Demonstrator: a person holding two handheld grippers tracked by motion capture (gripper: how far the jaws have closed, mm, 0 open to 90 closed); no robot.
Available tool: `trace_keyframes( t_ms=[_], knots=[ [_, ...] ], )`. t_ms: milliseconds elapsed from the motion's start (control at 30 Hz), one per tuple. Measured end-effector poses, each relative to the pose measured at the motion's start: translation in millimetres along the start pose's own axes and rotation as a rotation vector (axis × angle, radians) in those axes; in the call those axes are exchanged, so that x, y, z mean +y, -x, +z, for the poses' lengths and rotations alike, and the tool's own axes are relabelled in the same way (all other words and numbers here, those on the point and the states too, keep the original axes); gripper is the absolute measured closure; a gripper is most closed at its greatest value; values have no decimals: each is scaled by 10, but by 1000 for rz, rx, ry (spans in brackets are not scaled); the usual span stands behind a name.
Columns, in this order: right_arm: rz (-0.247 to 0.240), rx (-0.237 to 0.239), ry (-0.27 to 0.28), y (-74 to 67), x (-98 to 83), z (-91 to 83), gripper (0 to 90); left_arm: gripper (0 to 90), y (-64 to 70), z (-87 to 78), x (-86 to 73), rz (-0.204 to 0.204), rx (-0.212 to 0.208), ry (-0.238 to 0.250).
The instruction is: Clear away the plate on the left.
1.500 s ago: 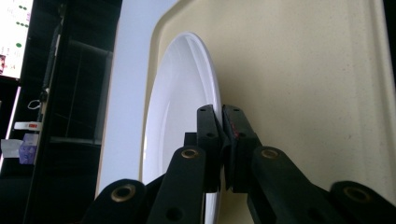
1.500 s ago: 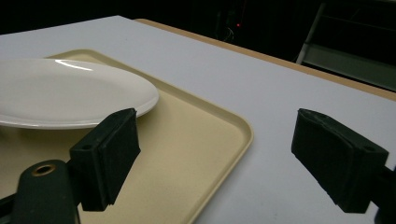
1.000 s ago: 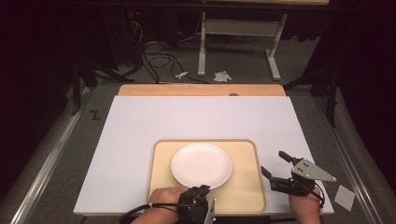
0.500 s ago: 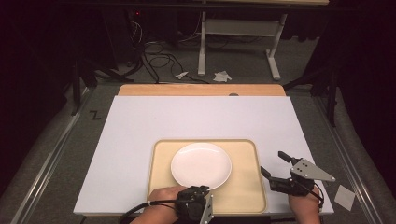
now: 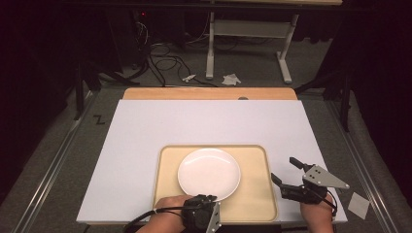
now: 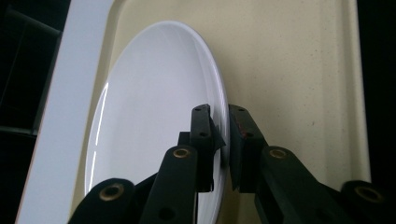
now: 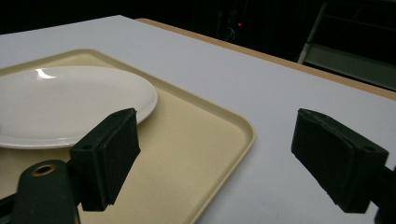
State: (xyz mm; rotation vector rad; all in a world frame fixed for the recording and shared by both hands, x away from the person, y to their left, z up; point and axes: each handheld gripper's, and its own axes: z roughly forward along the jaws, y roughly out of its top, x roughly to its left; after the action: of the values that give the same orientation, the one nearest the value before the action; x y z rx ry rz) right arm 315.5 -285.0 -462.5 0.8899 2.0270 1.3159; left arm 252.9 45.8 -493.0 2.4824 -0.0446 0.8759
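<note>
At the near edge of the desk (image 5: pixel 145 126), the left claw (image 6: pixel 220 140) is sitting over the near rim of the white plate (image 5: pixel 209 174). In the left gripper view the rim is running between the two black jaws: one pad on the plate's upper face, the other on the outside, over the tray. The jaws have just been easing apart a little; a thin gap is showing beside the rim, so the pinch is looking loosened, with the plate's edge between the pads. The person's left hand (image 5: pixel 167 218) is coming in from the bottom edge, cable trailing off to the left.

The plate is lying flat on the beige tray (image 5: pixel 252 165), left of the tray's centre, near edge close to the tray's near lip. The tray is resting on the white desk surface, toward the near side and right of centre.

The right claw (image 5: pixel 286 171) is hanging released, jaws spread wide with nothing between them, just off the tray's right edge above the white surface. In the right gripper view its jaws are framing the tray's corner (image 7: pixel 243 126), with the plate (image 7: pixel 70 102) off to the left.
</note>
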Motion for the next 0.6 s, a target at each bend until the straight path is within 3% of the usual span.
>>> trace_keyframes(
  t_ms=[433,600],
  knots=[
    [-2,2,-1,0,0,-1,160,771,3,81,-44,-30,-69,-23],
    [-1,5,0,1,0,1,160,765,16,100,-46,-31,-74,-29]
  ],
)
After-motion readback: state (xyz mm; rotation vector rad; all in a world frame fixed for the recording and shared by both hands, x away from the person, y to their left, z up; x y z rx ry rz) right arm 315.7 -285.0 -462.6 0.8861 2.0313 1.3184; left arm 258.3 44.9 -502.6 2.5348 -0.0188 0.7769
